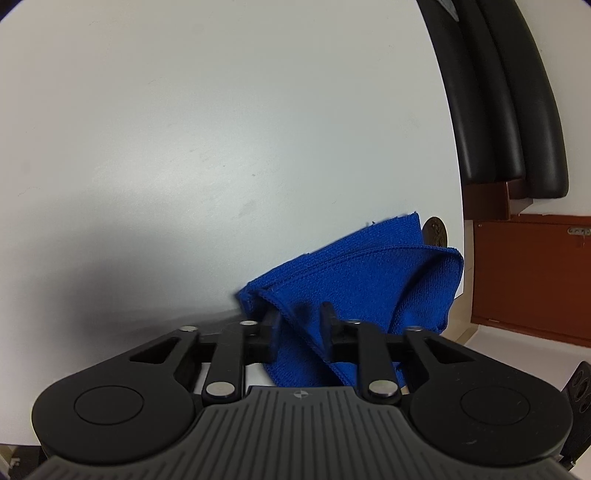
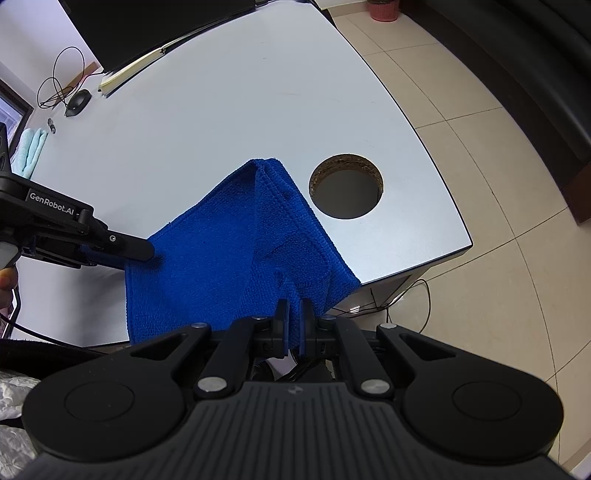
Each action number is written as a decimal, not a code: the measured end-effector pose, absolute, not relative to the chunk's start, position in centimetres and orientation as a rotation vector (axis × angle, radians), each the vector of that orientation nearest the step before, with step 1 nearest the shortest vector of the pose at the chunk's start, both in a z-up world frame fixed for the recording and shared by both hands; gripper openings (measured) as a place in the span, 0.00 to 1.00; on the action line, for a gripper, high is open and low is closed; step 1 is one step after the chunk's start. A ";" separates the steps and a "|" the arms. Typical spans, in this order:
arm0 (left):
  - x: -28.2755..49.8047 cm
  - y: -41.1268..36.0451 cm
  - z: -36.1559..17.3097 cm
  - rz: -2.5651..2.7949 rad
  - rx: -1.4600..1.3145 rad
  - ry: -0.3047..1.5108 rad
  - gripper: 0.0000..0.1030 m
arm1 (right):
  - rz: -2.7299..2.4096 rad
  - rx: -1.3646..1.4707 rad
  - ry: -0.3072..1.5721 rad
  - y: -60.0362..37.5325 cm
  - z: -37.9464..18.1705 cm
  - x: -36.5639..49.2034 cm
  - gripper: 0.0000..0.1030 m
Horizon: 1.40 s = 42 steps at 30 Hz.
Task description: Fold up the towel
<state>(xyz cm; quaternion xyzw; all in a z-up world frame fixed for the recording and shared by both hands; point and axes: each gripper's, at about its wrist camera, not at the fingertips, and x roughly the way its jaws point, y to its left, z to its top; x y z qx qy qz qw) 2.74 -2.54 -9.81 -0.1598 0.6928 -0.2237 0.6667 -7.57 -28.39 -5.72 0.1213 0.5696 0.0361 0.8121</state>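
A blue towel (image 2: pixel 236 251) is folded into layers and held up over the near right part of the white table (image 2: pixel 221 110). My right gripper (image 2: pixel 293 306) is shut on its near corner. My left gripper (image 2: pixel 147 249) comes in from the left in the right wrist view and pinches the towel's left corner. In the left wrist view the towel (image 1: pixel 351 288) bunches between the left gripper's fingers (image 1: pixel 301 314), which are closed on the cloth. The towel's far fold points away from me, near the round hole.
A round cable hole (image 2: pixel 346 186) is cut in the table just right of the towel. A black monitor (image 2: pixel 147 29), a mouse (image 2: pixel 78 101) and a light teal cloth (image 2: pixel 31 149) lie at the far left. The table's right edge (image 2: pixel 417 133) drops to tiled floor. Black chair backs (image 1: pixel 509 110) stand beyond.
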 end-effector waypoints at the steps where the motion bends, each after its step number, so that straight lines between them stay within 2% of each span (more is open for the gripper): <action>1: 2.7 -2.6 -9.6 -0.509 -0.348 1.554 0.04 | 0.078 0.258 1.216 -28.4 -5.7 -7.6 0.05; 20: 1.3 -0.2 -5.5 -0.457 -0.153 1.361 0.03 | 0.120 0.175 1.193 -27.1 -4.8 -5.2 0.05; 42: 0.2 6.6 -3.0 -0.354 -0.145 1.281 0.03 | 0.149 0.097 1.148 -25.7 -3.1 -0.9 0.05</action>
